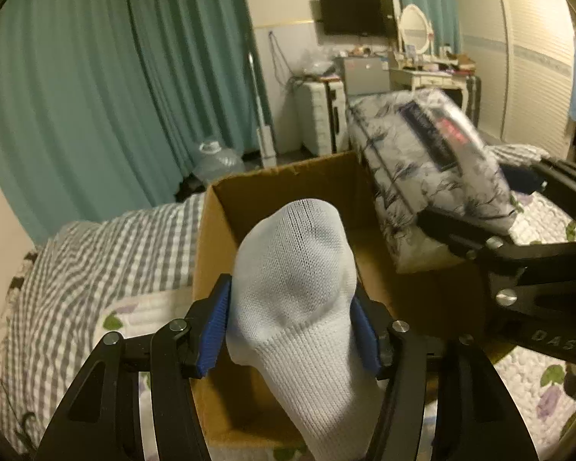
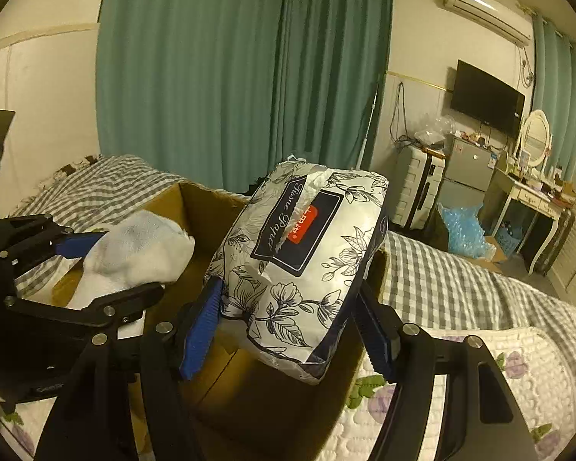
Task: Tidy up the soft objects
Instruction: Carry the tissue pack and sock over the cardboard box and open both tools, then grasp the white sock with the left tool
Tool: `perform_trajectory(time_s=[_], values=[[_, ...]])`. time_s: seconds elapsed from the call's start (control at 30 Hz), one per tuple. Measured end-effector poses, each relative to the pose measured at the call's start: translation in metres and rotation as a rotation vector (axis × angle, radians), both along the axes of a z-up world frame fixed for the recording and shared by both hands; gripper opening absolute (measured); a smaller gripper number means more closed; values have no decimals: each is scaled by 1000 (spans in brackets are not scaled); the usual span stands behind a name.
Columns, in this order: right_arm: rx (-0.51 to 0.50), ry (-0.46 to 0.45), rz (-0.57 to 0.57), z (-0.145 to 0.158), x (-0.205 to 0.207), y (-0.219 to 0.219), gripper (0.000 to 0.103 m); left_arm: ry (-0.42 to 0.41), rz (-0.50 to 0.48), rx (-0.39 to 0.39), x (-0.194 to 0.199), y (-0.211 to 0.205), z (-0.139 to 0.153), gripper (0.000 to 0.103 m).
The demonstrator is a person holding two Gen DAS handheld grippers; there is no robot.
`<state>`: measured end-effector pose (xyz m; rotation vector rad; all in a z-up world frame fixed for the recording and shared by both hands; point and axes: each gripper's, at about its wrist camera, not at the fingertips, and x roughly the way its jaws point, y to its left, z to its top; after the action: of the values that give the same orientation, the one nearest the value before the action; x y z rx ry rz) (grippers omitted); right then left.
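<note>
My left gripper [image 1: 292,330] is shut on a white sock [image 1: 295,280] and holds it over the open cardboard box [image 1: 219,207] on the bed. The sock also shows in the right wrist view [image 2: 134,257], with the left gripper [image 2: 96,269] around it. My right gripper [image 2: 288,326] is shut on a floral tissue paper pack [image 2: 303,257] and holds it tilted over the same box [image 2: 196,203]. In the left wrist view the pack [image 1: 434,169] hangs over the box's right side, held by the right gripper [image 1: 480,226].
The box stands on a bed with a grey checked blanket [image 1: 96,253] and a floral quilt [image 2: 460,380]. Teal curtains [image 2: 230,77] hang behind. A suitcase [image 2: 418,188], a small fridge [image 2: 468,169], a dressing table [image 2: 530,196] and a wall TV [image 2: 487,96] stand at the far right.
</note>
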<state>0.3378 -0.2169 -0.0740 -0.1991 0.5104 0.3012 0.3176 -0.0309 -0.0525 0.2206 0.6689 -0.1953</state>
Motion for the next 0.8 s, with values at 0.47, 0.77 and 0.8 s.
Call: perform_trajectory(time_s=[0.47,0.77,0.8], values=[[63,-118,-67,89,-88,-32,94,-129,31,-28,-55,9,65,77],[-21,-150,-58,144,-203,-44,102,-296,37,-79,-166,28,153,97],[-28,-144,-51,143,-212,-44,102,-304,38,-82,-179,30,159,97]])
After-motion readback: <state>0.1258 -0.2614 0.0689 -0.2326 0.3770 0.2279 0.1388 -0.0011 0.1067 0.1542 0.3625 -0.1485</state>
